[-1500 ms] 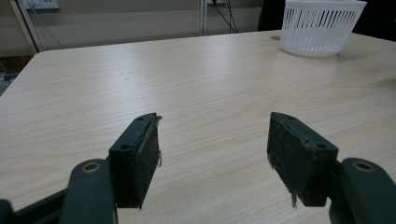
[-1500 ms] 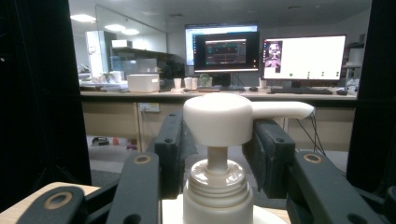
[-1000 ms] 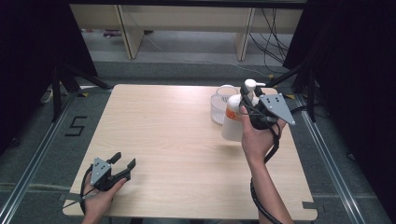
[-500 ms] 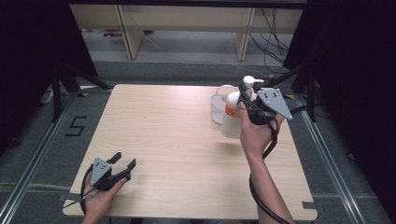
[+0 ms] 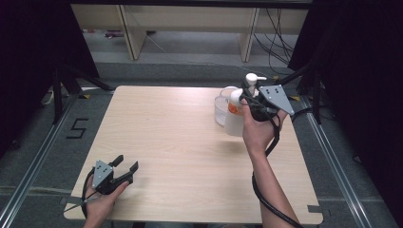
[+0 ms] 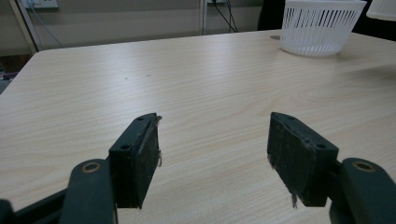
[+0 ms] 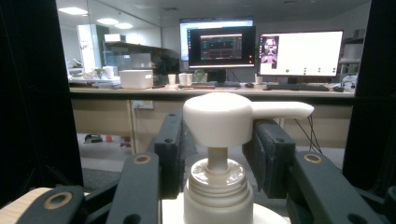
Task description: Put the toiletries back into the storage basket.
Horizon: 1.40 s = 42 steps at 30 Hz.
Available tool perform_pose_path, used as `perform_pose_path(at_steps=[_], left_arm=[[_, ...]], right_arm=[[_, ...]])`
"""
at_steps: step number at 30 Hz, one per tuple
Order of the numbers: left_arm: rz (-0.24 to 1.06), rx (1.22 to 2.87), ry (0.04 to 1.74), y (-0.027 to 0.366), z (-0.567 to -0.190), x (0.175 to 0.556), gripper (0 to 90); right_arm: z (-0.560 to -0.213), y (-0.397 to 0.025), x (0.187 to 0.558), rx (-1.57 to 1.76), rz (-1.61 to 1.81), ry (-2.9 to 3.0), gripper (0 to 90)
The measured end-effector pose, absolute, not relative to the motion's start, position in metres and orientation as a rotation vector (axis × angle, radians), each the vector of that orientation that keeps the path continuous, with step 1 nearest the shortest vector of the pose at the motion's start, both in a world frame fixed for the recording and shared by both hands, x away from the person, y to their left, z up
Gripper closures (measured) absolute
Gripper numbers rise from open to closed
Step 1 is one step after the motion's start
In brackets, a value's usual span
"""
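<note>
A white pump bottle (image 5: 234,121) with an orange label is at the table's far right, its base beside a white slotted basket (image 5: 220,108). My right gripper (image 5: 250,89) is shut on the bottle's neck just under the pump head. In the right gripper view the black jaws press both sides of the pump head (image 7: 219,116), and the spout points right. My left gripper (image 5: 126,164) rests open near the front left corner of the table (image 5: 166,133) with nothing between its jaws. The left gripper view shows the basket (image 6: 322,25) far off at the upper right.
Bare wooden tabletop lies between the two grippers. A cable trails from the right gripper down along the forearm. Shelving legs and floor cables sit beyond the far edge. Dark curtains flank both sides of the table.
My right gripper, with the pump bottle in it, has risen slightly and drifted toward the far edge. The left gripper has stayed where it was.
</note>
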<state>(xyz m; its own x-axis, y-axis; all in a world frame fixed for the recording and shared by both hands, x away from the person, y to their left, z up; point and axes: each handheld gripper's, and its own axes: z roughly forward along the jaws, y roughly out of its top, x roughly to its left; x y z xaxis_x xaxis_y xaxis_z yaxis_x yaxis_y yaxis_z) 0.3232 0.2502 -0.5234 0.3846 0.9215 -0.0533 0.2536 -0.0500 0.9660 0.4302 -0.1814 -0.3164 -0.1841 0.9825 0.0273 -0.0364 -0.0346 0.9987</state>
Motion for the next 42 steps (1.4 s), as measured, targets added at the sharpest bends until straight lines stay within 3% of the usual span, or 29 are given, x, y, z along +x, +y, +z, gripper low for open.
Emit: perform_pose_path(at_steps=[42], left_arm=[[0.77,1.568,1.074,0.25,-0.523,0.322,33.5]], right_arm=[[-0.302,-0.178,0.457,1.126,1.381,1.288,60.0]])
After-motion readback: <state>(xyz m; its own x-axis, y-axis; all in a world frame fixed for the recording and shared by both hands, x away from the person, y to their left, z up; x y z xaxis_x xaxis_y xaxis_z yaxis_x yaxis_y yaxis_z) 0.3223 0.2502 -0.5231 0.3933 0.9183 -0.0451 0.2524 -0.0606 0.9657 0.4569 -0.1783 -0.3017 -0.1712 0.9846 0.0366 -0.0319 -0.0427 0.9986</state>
